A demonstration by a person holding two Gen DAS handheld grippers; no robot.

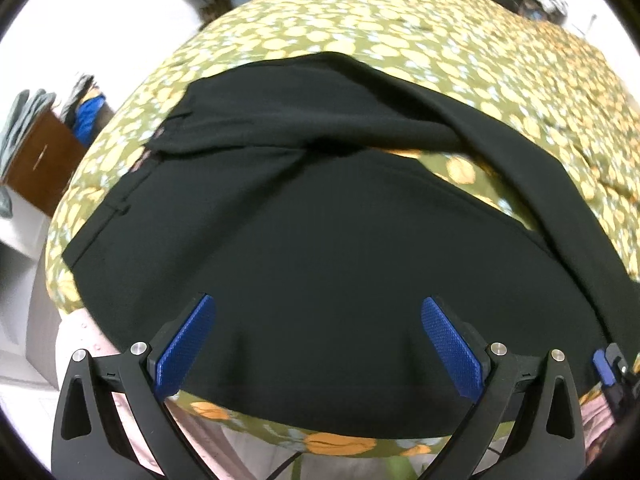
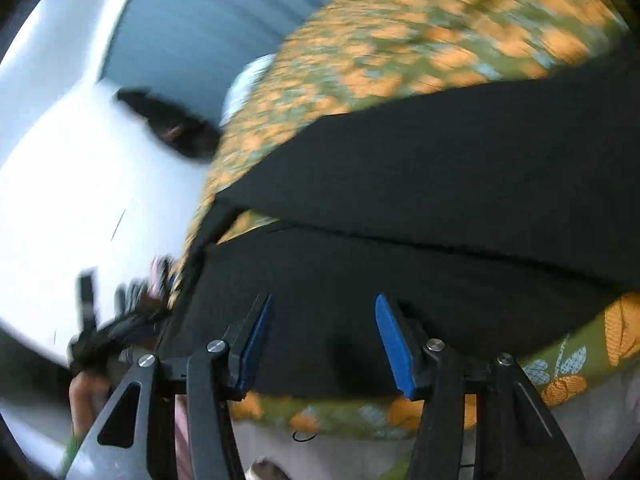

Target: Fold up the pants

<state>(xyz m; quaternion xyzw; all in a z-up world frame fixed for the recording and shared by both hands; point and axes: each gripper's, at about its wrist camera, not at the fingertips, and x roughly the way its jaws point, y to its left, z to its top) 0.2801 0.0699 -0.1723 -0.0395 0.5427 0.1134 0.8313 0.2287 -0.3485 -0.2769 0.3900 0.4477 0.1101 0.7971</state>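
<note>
Pants (image 1: pixel 320 248), black and unfolded, lie spread across a bed covered by a green bedspread (image 1: pixel 400 32) printed with yellow-orange blobs; in the left wrist view the waistband sits toward nine o'clock, one leg fills the centre, and the other leg sweeps from twelve o'clock down to four o'clock, leaving a wedge of bedspread showing between them. The left gripper (image 1: pixel 318 344) hovers over the near leg at six o'clock with its blue pads spread wide and nothing between them. The right gripper (image 2: pixel 324 344) is likewise spread, empty, poised above the near edge of the cloth, though that view is smeared by motion blur and contact cannot be judged. This looks like the opening step: no fold is made, and the legs are not yet stacked. The next move probably calls for each tong to pinch an edge of one leg, lift it, and lay it over the other so the seams line up.
</note>
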